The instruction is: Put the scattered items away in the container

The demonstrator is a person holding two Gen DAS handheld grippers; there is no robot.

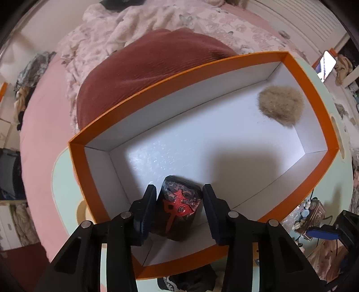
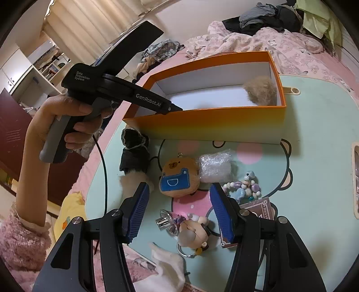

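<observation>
Black gripper frames (image 2: pixel 179 211) with silver screws, ribbed blue fingers (image 2: pixel 138 211), white "GenRobot.AI" lettering, fluffy pink sleeve (image 2: pixel 20 242).

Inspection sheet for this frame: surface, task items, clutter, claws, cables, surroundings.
Surface: mint cartoon-print table on a pink bed.
Job's things: orange box holds a fur puff; outside it lie a capybara plush, bubble wrap, beads, card box, doll keychain, black pouch.
Clutter: white cloth at the table edge.
Claws: left claw is inside the box, open around a black-and-red item, fingers apart from it; right claw open, empty, above the table items.
Cables: black cable from the left handle.
Surroundings: floral blanket, clothes pile, red cushion.
</observation>
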